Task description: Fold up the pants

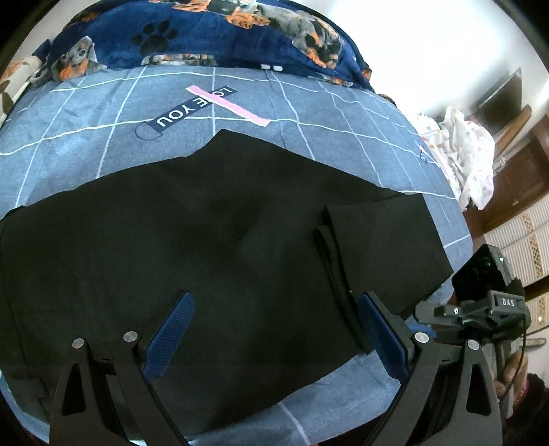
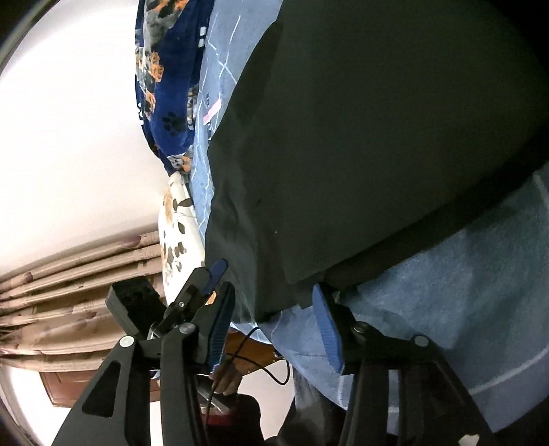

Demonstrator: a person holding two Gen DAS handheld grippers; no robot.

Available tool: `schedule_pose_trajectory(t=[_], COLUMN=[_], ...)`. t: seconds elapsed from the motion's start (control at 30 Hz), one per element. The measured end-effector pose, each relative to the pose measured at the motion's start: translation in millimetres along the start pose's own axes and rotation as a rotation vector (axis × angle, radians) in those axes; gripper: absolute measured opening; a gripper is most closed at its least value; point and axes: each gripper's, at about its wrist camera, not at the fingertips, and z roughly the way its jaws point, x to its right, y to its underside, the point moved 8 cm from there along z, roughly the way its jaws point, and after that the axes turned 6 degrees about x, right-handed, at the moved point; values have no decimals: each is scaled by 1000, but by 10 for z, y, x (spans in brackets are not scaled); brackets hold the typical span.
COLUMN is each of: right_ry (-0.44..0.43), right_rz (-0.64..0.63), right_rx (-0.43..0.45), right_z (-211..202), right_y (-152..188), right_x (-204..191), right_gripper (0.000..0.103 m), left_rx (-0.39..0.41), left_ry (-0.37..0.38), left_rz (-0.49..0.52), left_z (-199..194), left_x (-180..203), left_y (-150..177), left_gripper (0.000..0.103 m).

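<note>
On my left gripper the two fingers stand wide apart, and nothing is between them. Their pads are dark blue with a fine dotted rubber texture, set on matte black plastic arms with round metal pins. This gripper hangs over the pants, which lie spread on the bed sheet. The pants are of a black, smooth, thin cloth that reflects almost no light. Their far edge rises to a soft peak in the middle. Toward the right, one part is folded over, and I see its straight layered edges on top of the rest.

The bed sheet is grey-blue, with a denim look and thin white grid lines. Behind it lies a fleece blanket, dark blue with dog and paw prints. Beyond the far edge of the pants there is a wide band of free sheet, and a narrower strip at the near side.

My right gripper is at the near corner of the pants, at the edge of the bed. Its ribbed blue pads are apart and press on nothing; the cloth corner lies just beyond the tips, close to the right-hand pad.
</note>
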Motion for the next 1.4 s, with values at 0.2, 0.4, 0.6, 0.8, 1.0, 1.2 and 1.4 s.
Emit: schedule_pose_trajectory(t=[0.2,0.4,0.6,0.8,1.0,1.2,1.4], right_ry=[-14,29,7,23,25,5,-18], right_rz=[40,65,13,-13,38,54,61], right_rx=[51,56,53,6,-25,-42,-59], right_z=[44,174,80,11,75,105,99], right_y=[-95,-107,-99,30,31,28,36], right_x=[36,171,86,92,275,303,317], right_gripper=[44,5,5,5,5,5,5], left_rx=[-14,-23,-12,-25,-75,-113,-110], left_ry=[7,11,18,52,85,62,7], left_rz=[-18,-23,-25,9,47,108,174], left_z=[46,61,23,95,354,651,816], left_x=[-49,-56,-38,101,289,450,537], left_y=[52,75,1,-63,-101,-194,-237], left_gripper=[96,96,96,96,96,96,97])
